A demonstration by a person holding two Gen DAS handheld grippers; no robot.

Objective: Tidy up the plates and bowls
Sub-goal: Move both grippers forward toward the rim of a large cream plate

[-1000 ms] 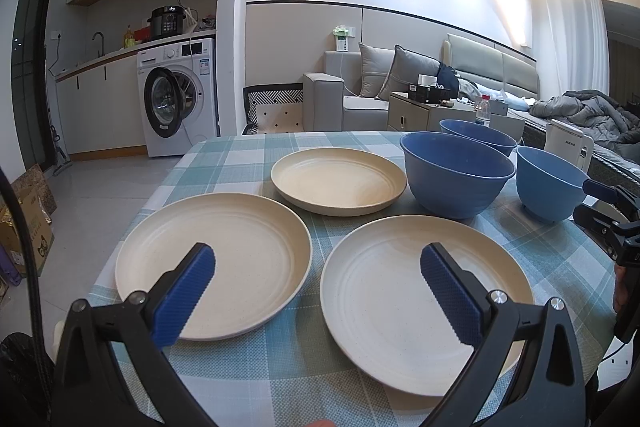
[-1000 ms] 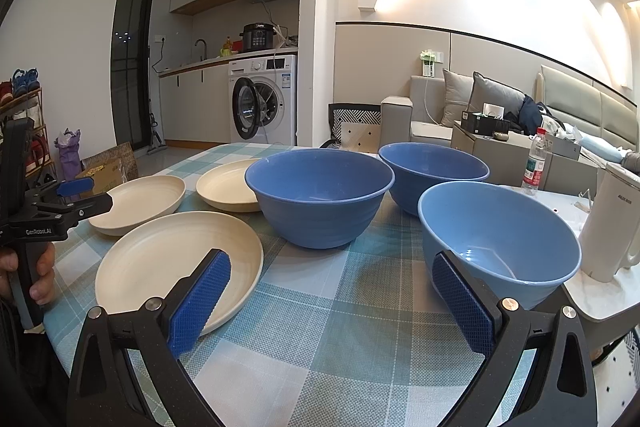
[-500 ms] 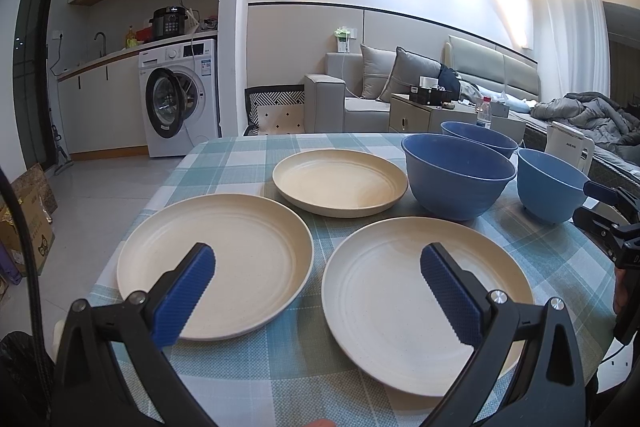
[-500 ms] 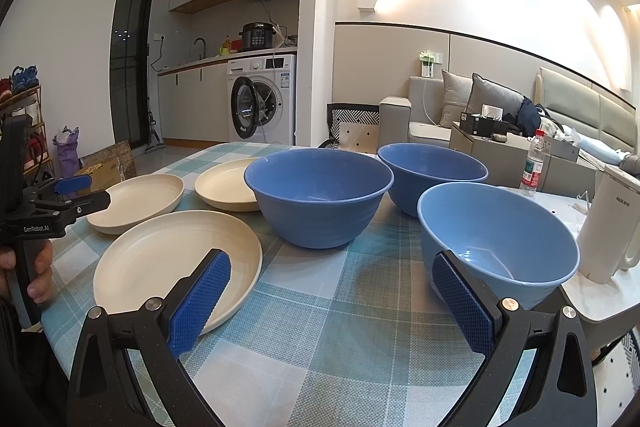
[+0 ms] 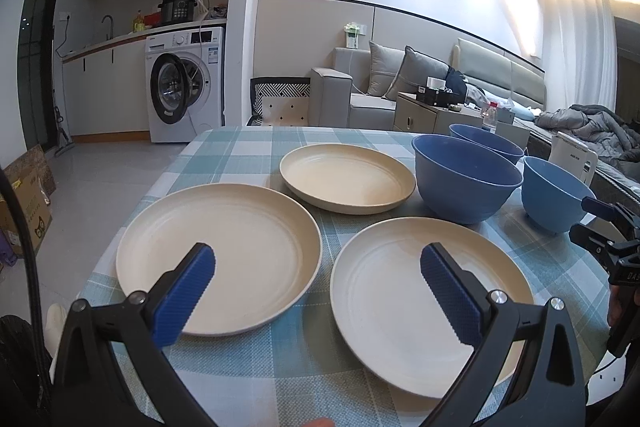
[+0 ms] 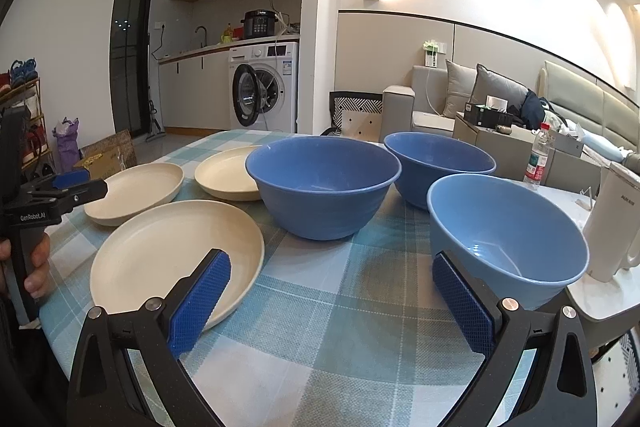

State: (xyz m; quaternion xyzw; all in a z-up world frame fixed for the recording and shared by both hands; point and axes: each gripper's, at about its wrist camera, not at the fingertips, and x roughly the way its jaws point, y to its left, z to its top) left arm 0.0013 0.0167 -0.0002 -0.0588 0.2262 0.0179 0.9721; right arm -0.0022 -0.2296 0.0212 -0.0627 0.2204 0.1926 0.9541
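Cream-coloured plates and blue bowls are laid out on a surface (image 5: pixel 248 359) covered with a blue-green checked cloth. In the left wrist view, three plates are seen: a near left plate (image 5: pixel 218 259), a near right plate (image 5: pixel 404 303) and a smaller far plate (image 5: pixel 347 177) behind them, each separated from the others by strips of cloth. To the right of the plates, three bowls are grouped: a large bowl (image 5: pixel 466 183) just beside the far plate, a back bowl (image 5: pixel 486 143) partly hidden behind it, and a lighter blue bowl (image 5: pixel 554 199) nearest the right edge.

The left gripper (image 5: pixel 318 263) is held low above the two near plates, with its blue-padded jaws spread wide and nothing between them. The right gripper (image 6: pixel 332 273) is held above bare cloth, between the near right plate (image 6: pixel 176 255) and the lighter blue bowl (image 6: pixel 506 231); its jaws are likewise released and empty. In the right wrist view, the large bowl (image 6: pixel 322 183) stands ahead at centre, and the back bowl (image 6: pixel 438 163) to its right. A hand (image 6: pixel 34 263) is seen gripping the handle of the left gripper at the left edge. A white kettle (image 6: pixel 614 223) stands on a separate white top to the right of the bowls.
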